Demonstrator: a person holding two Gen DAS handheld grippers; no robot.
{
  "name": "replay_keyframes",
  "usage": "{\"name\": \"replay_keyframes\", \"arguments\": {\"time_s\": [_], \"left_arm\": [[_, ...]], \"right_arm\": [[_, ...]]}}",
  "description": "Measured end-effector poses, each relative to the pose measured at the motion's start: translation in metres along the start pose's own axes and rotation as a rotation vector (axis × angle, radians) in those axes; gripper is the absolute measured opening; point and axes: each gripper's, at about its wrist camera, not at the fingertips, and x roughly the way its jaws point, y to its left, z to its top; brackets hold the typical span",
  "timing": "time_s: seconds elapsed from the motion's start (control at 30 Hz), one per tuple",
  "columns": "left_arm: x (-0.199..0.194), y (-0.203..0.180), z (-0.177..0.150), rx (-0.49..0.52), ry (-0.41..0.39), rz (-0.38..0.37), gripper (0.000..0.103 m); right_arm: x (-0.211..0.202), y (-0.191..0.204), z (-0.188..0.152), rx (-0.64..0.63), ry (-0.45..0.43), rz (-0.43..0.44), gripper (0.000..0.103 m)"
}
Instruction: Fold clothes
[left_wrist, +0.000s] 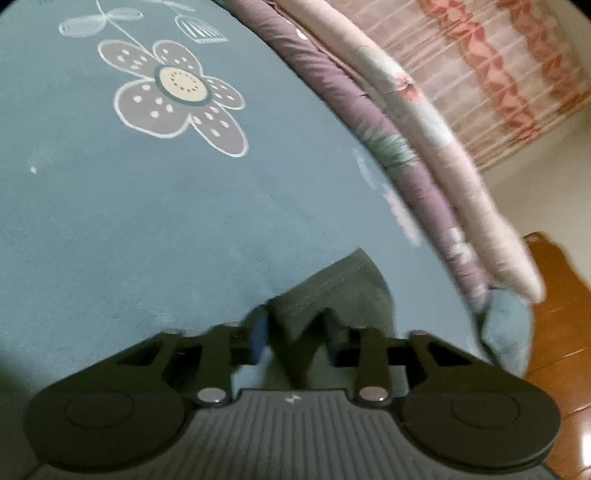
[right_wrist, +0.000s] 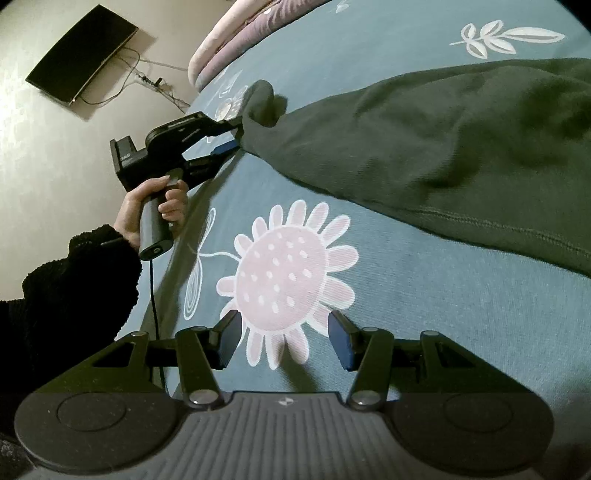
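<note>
Dark green garment (right_wrist: 461, 147) sprawled on bed (right_wrist: 406, 314), bulk loose and rumpled, no neat fold visible. Left gripper (left_wrist: 293, 332) jaws clamped on garment corner near bed edge. Right gripper (right_wrist: 284, 339) jaws wide apart, nothing between, hovering over flower print. Folding looks unfinished; stage unclear. Rolled quilts (left_wrist: 424, 155) along far side, curtain (left_wrist: 517, 74), wooden floor (left_wrist: 561, 332), dark flat device (right_wrist: 81, 55) with cables on floor.

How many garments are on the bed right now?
1. A single dark green garment lies spread on the blue flowered bedspread; the left tongs pinch one end near the bed's edge. The right tongs are open and empty. More may lie outside both views.
</note>
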Motion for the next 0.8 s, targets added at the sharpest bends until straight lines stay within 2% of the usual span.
{"name": "replay_keyframes", "arguments": {"time_s": [0.17,0.27,0.5,0.63,0.8], "left_arm": [[-0.021,-0.015,0.000,0.053,-0.022,0.072,0.002],[-0.048,-0.023,-0.001,0.090,-0.053,0.075,0.002],[-0.099,-0.021,-0.006,0.119,-0.054,0.118,0.002],[-0.093,-0.008,-0.016,0.124,-0.006,0.166,0.002],[-0.077,0.014,-0.026,0.062,0.021,0.172,0.003]], "right_arm": [[0.001,0.004,0.000,-0.025,0.003,-0.014,0.057],[0.002,0.007,0.000,-0.045,0.002,-0.027,0.057],[0.003,0.014,0.000,-0.075,0.013,-0.064,0.057],[0.003,0.022,0.001,-0.108,0.027,-0.100,0.058],[-0.011,0.030,0.005,-0.167,0.026,-0.170,0.059]]}}
